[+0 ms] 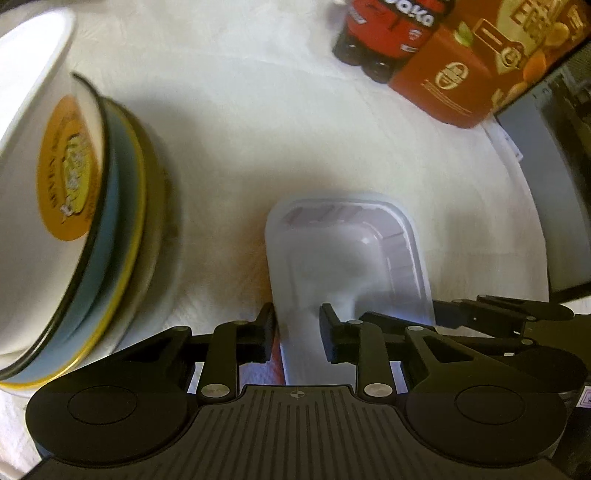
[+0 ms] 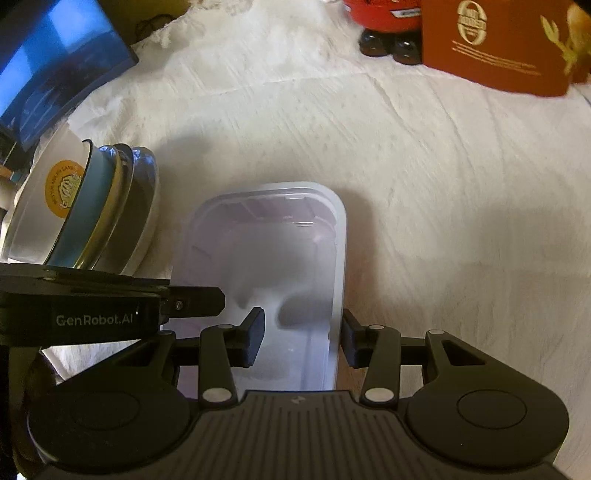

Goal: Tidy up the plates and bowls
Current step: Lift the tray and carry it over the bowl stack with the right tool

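A white rectangular plastic tray (image 1: 343,251) lies on the white cloth; it also shows in the right wrist view (image 2: 269,251). My left gripper (image 1: 297,332) straddles the tray's near left rim, fingers slightly apart around it. My right gripper (image 2: 303,339) straddles the tray's right wall, jaws apart with a gap on both sides. A stack of a white bowl with an orange sticker (image 1: 48,177) on blue and dark plates (image 1: 122,221) stands at the left, also seen in the right wrist view (image 2: 92,206).
A red drink pack (image 1: 388,33) and an orange-red carton (image 1: 480,66) stand at the far edge, also in the right wrist view (image 2: 495,48). A blue screen (image 2: 51,66) is at the far left. A dark box (image 1: 554,166) sits at the right.
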Demonstrator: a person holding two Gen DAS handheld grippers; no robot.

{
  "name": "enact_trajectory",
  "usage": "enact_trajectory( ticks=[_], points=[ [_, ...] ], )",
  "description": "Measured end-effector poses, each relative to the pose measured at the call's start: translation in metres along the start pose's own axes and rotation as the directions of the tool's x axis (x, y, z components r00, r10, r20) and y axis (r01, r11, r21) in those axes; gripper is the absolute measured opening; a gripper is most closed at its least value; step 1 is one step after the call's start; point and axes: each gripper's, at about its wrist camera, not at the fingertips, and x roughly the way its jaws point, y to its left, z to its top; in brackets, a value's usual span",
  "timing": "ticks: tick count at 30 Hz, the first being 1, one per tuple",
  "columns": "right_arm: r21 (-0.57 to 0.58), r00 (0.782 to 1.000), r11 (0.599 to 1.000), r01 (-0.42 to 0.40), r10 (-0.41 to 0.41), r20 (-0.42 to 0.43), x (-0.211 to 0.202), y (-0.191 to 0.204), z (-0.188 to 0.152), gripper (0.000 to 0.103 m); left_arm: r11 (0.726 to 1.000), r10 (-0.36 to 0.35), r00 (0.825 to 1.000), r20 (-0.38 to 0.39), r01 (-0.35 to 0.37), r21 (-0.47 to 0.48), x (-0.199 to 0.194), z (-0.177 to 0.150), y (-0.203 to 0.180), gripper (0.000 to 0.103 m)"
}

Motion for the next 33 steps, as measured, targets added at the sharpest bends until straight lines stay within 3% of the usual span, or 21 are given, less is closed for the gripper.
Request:
enact_trajectory(
  ticks=[5, 10, 16, 21, 25, 33],
  points=[
    [-0.019, 0.993, 1.000, 0.003, 0.000, 0.120, -0.049, 0.002, 0.013, 0.044, 0.998, -0.039, 0.997, 0.074, 0.036, 0.044, -0.034, 0.008, -0.018, 0.030],
    [-0.119, 0.954, 0.993, 0.006, 0.030, 0.298, -0.111, 0.030, 0.040, 0.045, 0.996, -0.084, 0.972, 0.218, 0.075, 0.050, -0.098, 0.023, -0.024, 0.031],
    [-0.271, 0.913, 0.962, -0.018, 0.126, 0.389, -0.145, 0.099, 0.071, 0.046, 0.998, -0.026, 0.943, 0.332, 0.006, 0.060, -0.172, 0.042, -0.002, 0.032],
    [-0.400, 0.884, 0.917, -0.007, 0.193, 0.427, -0.148, 0.162, 0.080, 0.050, 1.000, 0.012, 0.907, 0.421, -0.012, -0.003, -0.220, 0.046, 0.044, 0.032],
    [-0.430, 0.891, 0.901, -0.059, 0.242, 0.384, -0.136, 0.191, 0.085, 0.050, 0.997, 0.042, 0.890, 0.454, -0.009, -0.074, -0.238, 0.034, 0.081, 0.034],
    [-0.410, 0.940, 0.898, -0.157, 0.264, 0.217, -0.084, 0.207, 0.066, 0.049, 0.976, 0.035, 0.932, 0.362, 0.046, -0.213, -0.201, 0.003, 0.140, 0.033]
  ],
)
